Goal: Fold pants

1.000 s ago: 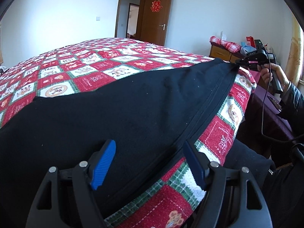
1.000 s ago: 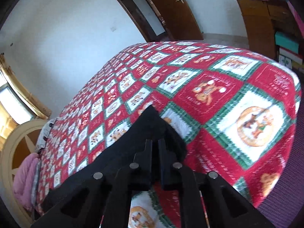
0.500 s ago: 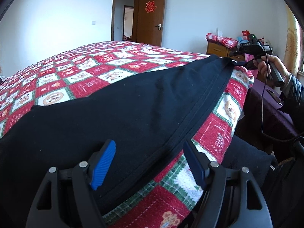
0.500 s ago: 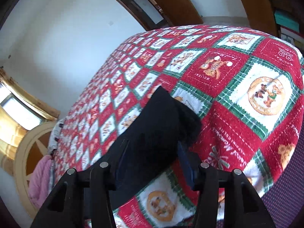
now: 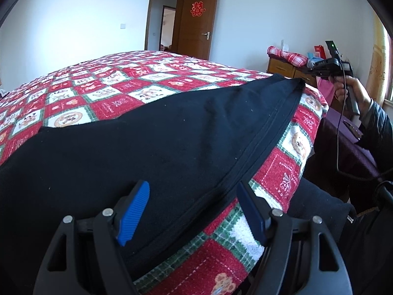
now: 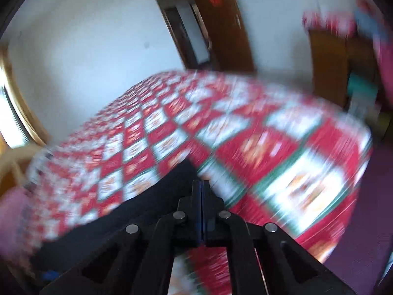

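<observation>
- The bed (image 5: pixel 103 91) fills the middle of the left wrist view, its red, white and green checked quilt running from the left edge up toward the wall at the top of the frame.
- Across it, the black pants (image 5: pixel 152 142) lie spread flat, a broad dark wedge from the lower left rising to a narrow end at the upper right, the seamed edge running diagonally along the quilt's near side.
- Bottom of that frame: the left gripper (image 5: pixel 194 209) stands wide open, blue pads well apart, straddling the seamed edge of the pants with nothing pinched.
- Upper right of the same view, a hand (image 5: pixel 353 91) in a dark sleeve (image 5: pixel 378 125) carries the right gripper (image 5: pixel 304 72) just off the narrow tip of the pants; whether it touches the cloth there cannot be told.
- Right wrist view is heavily blurred: the jaws there are pressed fully together at bottom centre, black fabric directly ahead and left of the tips. Whether any cloth is caught between them cannot be made out.
- Back wall, top centre: an open brown door (image 5: pixel 196 22) with a red paper ornament (image 5: pixel 197 9).
</observation>
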